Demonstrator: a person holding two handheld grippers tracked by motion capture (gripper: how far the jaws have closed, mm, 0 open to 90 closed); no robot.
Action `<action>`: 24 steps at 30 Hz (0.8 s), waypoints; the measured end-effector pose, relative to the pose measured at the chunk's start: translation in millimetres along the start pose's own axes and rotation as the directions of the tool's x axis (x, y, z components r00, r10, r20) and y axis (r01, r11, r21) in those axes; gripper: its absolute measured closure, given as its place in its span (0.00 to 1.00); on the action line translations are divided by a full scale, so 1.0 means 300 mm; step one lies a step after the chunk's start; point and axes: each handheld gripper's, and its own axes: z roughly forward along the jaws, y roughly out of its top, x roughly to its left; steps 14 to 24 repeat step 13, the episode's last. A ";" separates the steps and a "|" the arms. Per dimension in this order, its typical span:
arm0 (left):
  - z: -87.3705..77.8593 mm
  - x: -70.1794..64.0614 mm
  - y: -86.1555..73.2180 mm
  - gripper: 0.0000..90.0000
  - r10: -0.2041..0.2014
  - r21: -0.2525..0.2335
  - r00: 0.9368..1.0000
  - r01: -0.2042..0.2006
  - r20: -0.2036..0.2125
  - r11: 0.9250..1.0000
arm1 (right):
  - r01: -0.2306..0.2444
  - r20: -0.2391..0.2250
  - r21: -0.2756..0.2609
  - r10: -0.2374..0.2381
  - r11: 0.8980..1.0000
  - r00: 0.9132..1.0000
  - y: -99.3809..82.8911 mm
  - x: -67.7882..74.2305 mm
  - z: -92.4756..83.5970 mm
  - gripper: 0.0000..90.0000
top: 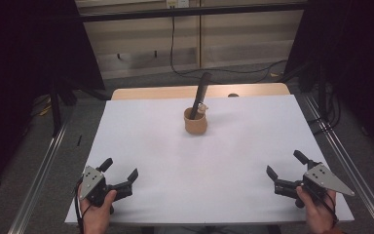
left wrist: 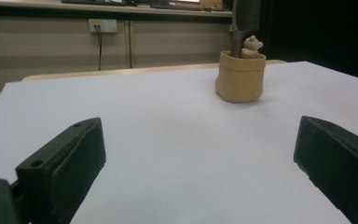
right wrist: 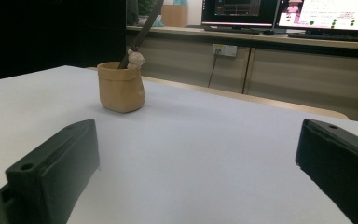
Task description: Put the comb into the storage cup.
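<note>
A tan pot (top: pixel 195 123) with a small bear figure (left wrist: pixel 251 46) on its rim stands near the table's (top: pixel 233 146) far edge, a dark comb (top: pixel 200 92) leaning upright in it. The left gripper (top: pixel 121 179) and right gripper (top: pixel 283 170) rest at the near corners, jaws spread wide, holding nothing

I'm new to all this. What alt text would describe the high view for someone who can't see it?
A white table holds a small tan pot with a dark comb leaning in it. Near the front edge, a person's hands hold the left gripper and the right gripper, both open and empty.
</note>
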 end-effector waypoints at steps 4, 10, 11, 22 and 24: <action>0.005 0.013 -0.001 0.02 0.001 -0.004 1.000 -0.001 -0.007 1.000 | -0.002 -0.001 0.002 0.002 1.000 1.000 -0.001 0.000 0.000 0.00; 0.018 0.014 0.004 0.02 -0.006 -0.006 1.000 0.006 0.001 1.000 | -0.004 0.004 0.005 0.004 1.000 1.000 -0.003 -0.005 0.004 0.00; 0.018 0.015 0.004 0.02 -0.010 -0.006 1.000 0.010 0.001 1.000 | -0.004 0.004 0.004 0.004 1.000 1.000 -0.004 -0.006 0.005 0.00; 0.021 0.017 0.004 0.02 -0.006 -0.007 1.000 0.006 0.001 1.000 | -0.007 0.006 0.003 0.007 1.000 1.000 -0.003 -0.005 0.001 0.00; 0.021 0.017 0.004 0.02 -0.006 -0.007 1.000 0.006 0.001 1.000 | -0.007 0.006 0.003 0.007 1.000 1.000 -0.003 -0.005 0.001 0.00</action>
